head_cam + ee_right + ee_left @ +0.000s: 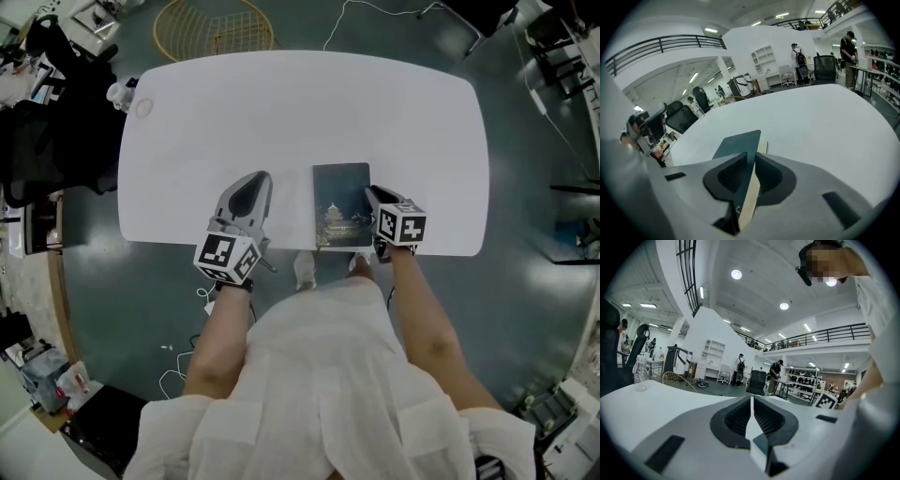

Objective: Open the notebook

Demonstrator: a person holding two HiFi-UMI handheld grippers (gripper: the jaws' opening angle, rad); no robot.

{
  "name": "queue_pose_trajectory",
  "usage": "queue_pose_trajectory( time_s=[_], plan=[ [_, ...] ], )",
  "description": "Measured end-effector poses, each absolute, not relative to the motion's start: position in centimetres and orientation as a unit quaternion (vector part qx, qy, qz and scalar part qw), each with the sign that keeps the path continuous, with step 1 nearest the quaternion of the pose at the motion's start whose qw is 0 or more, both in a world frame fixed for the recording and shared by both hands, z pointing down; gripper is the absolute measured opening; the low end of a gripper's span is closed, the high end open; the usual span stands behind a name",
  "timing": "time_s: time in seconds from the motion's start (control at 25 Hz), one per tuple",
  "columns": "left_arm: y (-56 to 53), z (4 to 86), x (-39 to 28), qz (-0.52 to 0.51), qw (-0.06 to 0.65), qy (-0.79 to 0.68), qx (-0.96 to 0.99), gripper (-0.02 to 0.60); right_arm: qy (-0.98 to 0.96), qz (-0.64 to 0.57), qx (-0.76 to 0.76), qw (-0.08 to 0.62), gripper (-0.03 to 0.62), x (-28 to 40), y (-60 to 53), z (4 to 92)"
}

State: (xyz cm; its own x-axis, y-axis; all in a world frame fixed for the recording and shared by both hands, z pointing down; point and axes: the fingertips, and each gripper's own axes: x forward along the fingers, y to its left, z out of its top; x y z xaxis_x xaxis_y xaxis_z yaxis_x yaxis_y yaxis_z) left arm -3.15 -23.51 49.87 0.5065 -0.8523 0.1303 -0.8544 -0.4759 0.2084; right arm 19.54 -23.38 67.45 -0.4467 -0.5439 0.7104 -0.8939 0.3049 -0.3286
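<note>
A dark teal notebook [340, 202] lies closed on the white table [300, 112], close to the front edge. My right gripper [373, 199] is at its right edge. In the right gripper view the dark cover and cream page block [740, 143] run between the pads, and the right gripper [751, 161] is shut on that edge. My left gripper [258, 183] rests on the table to the left of the notebook, apart from it. In the left gripper view the left gripper [752, 401] has its pads together with nothing between them.
A clear bottle [120, 94] and a small round cup [142, 108] stand at the table's far left corner. A gold wire basket [214, 28] sits on the floor beyond the table. Dark chairs and desks stand to the left, with people far behind.
</note>
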Motion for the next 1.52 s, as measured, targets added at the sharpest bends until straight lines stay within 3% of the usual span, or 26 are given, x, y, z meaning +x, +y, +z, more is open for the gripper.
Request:
queue_pose_trajectory(
  time_s=[0.68, 1.52],
  plan=[
    [-22.8, 47.9, -5.7, -0.017, 0.113, -0.512, 0.851, 0.023, -0.832, 0.302, 0.429, 0.182, 0.035, 13.9, -23.6, 58.9],
    [-19.4, 47.3, -13.6, -0.019, 0.100, -0.569, 0.816, 0.023, -0.904, 0.276, 0.273, 0.182, 0.048, -0.9, -19.9, 56.7]
  ],
)
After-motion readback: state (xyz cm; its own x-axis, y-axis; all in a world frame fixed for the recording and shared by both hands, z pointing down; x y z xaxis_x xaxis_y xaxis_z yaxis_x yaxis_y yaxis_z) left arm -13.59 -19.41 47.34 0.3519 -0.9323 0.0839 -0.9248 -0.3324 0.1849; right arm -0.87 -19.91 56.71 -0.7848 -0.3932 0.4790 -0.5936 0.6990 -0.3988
